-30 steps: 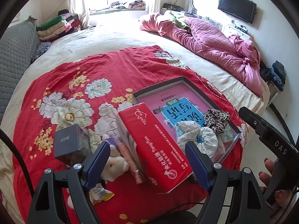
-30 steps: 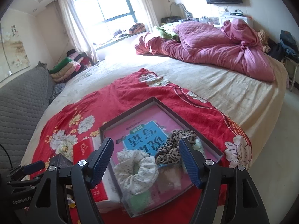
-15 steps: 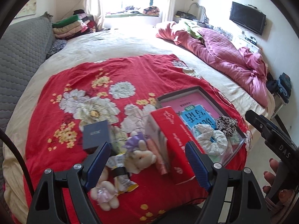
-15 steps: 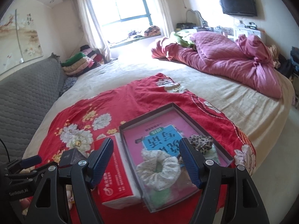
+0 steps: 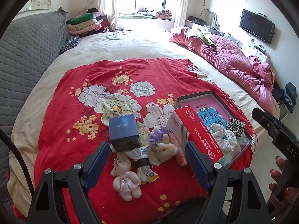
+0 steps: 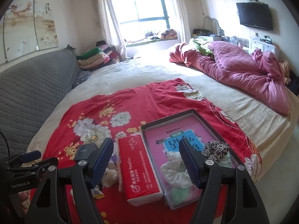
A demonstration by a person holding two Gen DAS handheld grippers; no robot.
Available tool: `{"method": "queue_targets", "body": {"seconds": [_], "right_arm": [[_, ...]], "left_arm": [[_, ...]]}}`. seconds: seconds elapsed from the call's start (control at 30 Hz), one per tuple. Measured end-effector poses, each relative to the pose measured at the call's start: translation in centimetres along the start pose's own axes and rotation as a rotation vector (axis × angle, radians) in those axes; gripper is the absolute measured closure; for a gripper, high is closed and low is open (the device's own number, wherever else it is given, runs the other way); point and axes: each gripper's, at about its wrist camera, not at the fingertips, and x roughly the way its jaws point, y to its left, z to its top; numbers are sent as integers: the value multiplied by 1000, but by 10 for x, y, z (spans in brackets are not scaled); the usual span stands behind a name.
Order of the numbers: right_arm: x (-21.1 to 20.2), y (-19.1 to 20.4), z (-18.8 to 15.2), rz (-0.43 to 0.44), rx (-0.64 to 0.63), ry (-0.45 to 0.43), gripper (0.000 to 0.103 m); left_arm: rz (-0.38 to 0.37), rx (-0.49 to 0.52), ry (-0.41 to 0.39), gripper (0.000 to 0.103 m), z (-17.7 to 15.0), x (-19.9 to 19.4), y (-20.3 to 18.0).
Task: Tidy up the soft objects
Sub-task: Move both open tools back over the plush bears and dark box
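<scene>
Soft toys (image 5: pixel 127 179) and scrunchies (image 6: pixel 177 171) lie near the foot edge of the red quilt (image 5: pixel 130 74): toys loose beside a blue box (image 5: pixel 123 130), scrunchies inside the tray (image 6: pixel 205 117). Your left gripper (image 5: pixel 147 160) hangs over the toys, fingers wide, holding and touching nothing. Your right gripper (image 6: pixel 145 160) hangs over the tissue pack (image 6: pixel 138 168) and tray, fingers wide and empty. Beyond the clutter the quilt lies bare. The left gripper's body reads "GenRobot.AI"; the right's, "DAS". The pack's print is too small to read.
</scene>
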Motion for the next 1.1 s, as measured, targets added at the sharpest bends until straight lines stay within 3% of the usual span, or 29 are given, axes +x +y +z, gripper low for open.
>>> {"method": "queue_targets", "body": {"seconds": [0.63, 1.1], "right_arm": [[7, 41, -14, 7, -122, 46, 29], [35, 72, -45, 5, -210, 131, 29]], "left_arm": [[42, -30, 14, 21, -26, 0, 31], [73, -86, 99, 21, -59, 26, 70]]}}
